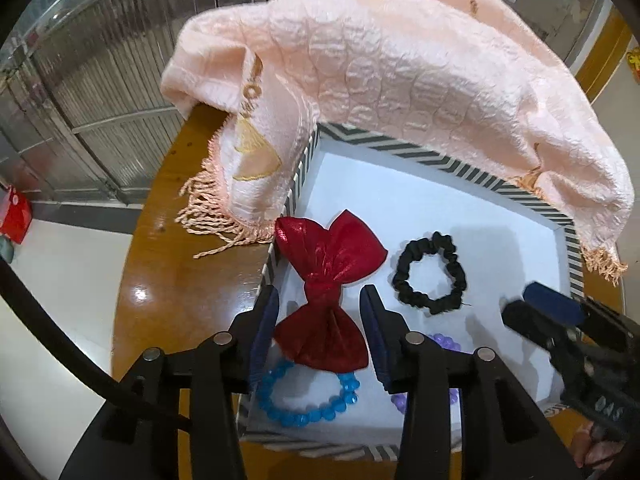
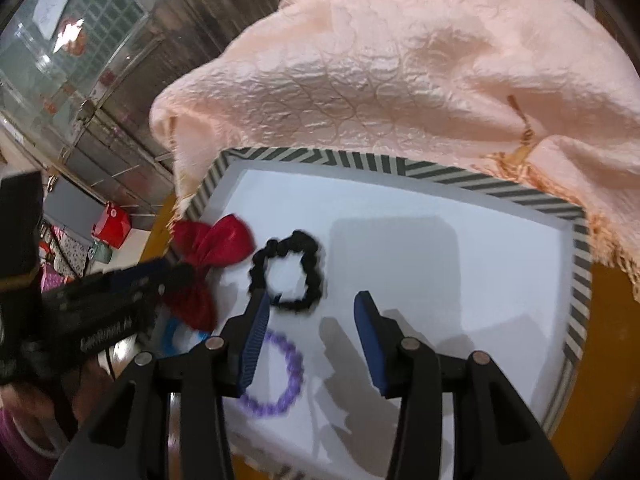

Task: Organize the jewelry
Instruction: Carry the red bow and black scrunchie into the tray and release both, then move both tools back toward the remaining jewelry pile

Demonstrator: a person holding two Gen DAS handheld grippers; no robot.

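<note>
Red bow (image 1: 328, 292), black scrunchie (image 1: 430, 273), blue bracelet (image 1: 306, 402), purple bracelet (image 2: 276, 376); all flat in tray (image 1: 452, 166).

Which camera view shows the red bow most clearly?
The left wrist view: the red bow lies sharp and whole between the open fingers. In the right wrist view it is blurred and partly hidden by the left gripper.

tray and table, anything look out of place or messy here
The pink fringed cloth is heaped over the striped tray's far rim and corner, its fringe trailing onto the table. The red bow lies across the blue bead bracelet, overlapping it.
</note>
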